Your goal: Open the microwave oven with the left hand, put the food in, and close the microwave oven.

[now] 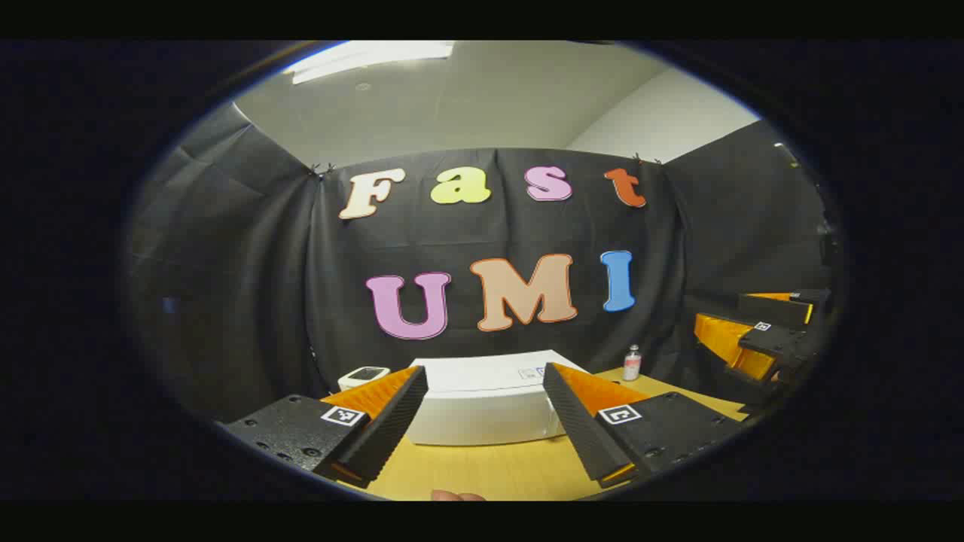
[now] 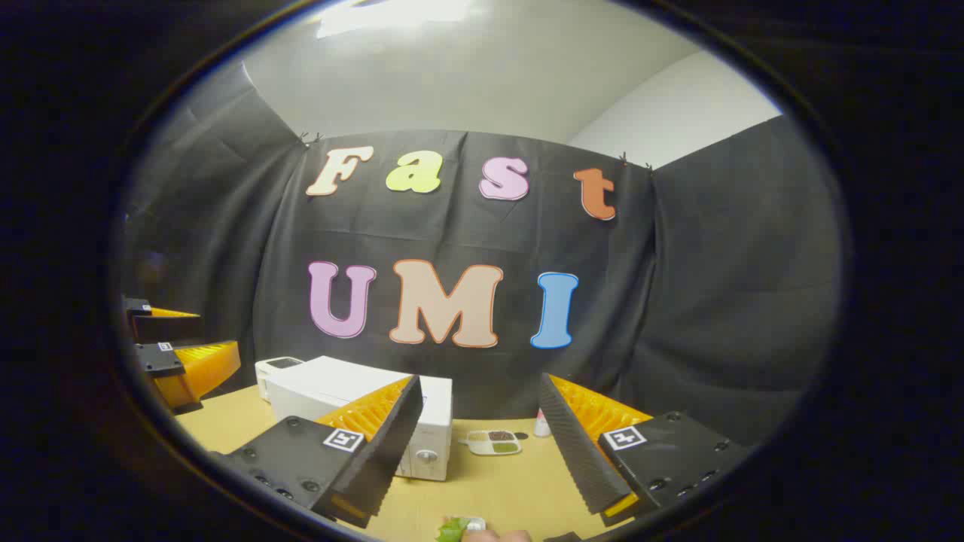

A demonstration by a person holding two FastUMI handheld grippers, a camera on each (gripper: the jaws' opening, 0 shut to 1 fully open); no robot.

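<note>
booth: black cloth wall behind a light wooden table (image 1: pixel 489 470), white ceiling with a light panel above
microwave oven (image 1: pixel 482 403): white, door closed, sits on the table straight ahead in the left gripper view; in the right gripper view it stands left of centre with its knob side showing, partly behind that gripper's left finger
food: small white divided tray (image 2: pixel 493 442) with dark and green portions, on the table right of the microwave in the right gripper view, apart from both grippers
left gripper (image 1: pixel 486 425): fingers wide apart, holding nothing, raised over the table in front of the microwave, not touching it
right gripper (image 2: pixel 482 452): fingers wide apart, holding nothing, above the table, tray seen between the fingers farther off
small bottle (image 1: pixel 632 363): white with a reddish label, upright at the back of the table, right of the microwave
white device (image 1: pixel 362 376): small, dark top, just left of the microwave
bottom edge: bit of a hand in both views, something green and white (image 2: pixel 459 527) by it, can't tell what
</note>
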